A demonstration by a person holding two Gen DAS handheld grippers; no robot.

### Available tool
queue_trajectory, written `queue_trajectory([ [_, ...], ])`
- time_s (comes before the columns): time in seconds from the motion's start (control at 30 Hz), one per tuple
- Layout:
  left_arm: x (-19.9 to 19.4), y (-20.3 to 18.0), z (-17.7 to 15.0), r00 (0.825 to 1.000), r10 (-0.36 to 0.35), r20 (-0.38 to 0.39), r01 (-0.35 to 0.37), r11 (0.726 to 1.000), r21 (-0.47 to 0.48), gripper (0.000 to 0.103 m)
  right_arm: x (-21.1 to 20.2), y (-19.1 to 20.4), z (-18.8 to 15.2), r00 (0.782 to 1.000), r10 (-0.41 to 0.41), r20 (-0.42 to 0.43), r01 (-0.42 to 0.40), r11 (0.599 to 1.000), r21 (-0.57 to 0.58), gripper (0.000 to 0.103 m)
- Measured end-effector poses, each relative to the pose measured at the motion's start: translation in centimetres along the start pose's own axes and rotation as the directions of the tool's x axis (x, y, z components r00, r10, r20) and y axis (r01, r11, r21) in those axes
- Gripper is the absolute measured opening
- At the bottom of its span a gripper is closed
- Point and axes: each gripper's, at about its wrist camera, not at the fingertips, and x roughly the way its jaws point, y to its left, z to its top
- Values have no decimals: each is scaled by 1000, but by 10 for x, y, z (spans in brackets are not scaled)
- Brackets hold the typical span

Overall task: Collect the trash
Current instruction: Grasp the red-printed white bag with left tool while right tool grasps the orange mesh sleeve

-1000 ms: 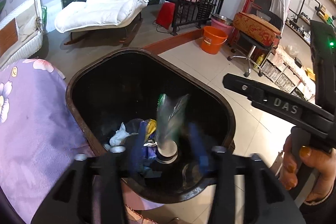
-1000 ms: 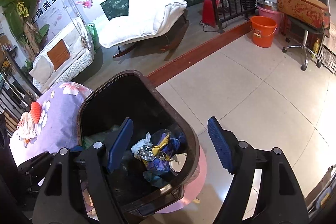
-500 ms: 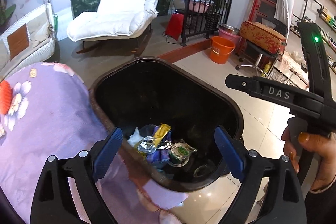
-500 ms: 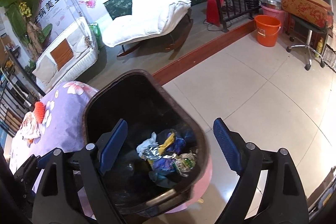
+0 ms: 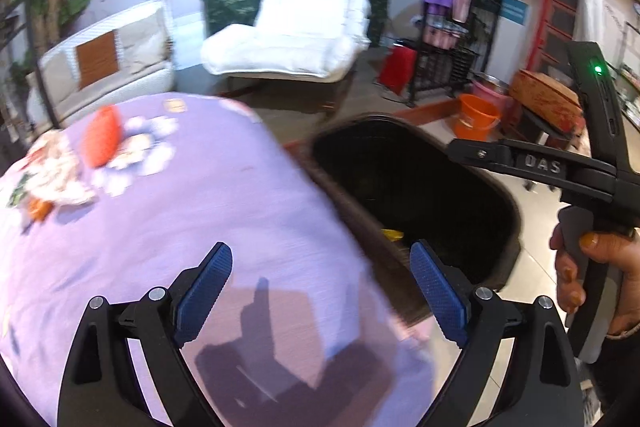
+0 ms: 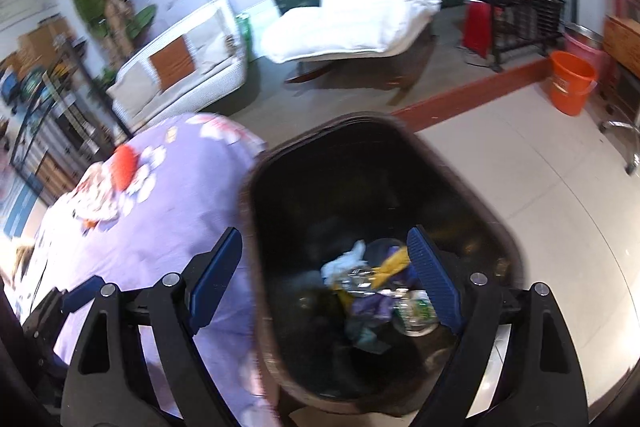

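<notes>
A dark brown trash bin stands on the floor against a table with a purple flowered cloth. Crumpled wrappers and paper lie at the bin's bottom. My left gripper is open and empty above the cloth, its right finger over the bin's rim. My right gripper is open and empty, straddling the bin's left rim. At the table's far left lie a red-orange piece and crumpled pale trash. A hand holds the right gripper's handle.
A white lounge chair, a white wicker sofa and a black rack stand behind. An orange bucket sits on the pale tiled floor right of the bin.
A greenish wrapper dropped from my left gripper into the bin. Both grippers opened wider and swung left, the left one from over the bin to over the cloth.
</notes>
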Motion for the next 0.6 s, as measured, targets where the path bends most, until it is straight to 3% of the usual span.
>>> queue_trajectory([
  [0.2, -22, 66, -7, 994, 105, 2, -104, 985, -139, 90, 14, 60, 0, 995, 96, -30, -99, 989, -113, 84],
  [0.43, -36, 139, -12, 979, 205, -3, -197, 938, -286, 90, 31, 127, 2, 976, 205, -76, -217, 949, -228, 84],
  [0.6, -30, 188, -7, 974, 225, -14, -214, 906, -365, 90, 49, 169, 10, 957, 270, -106, -289, 914, -286, 84],
])
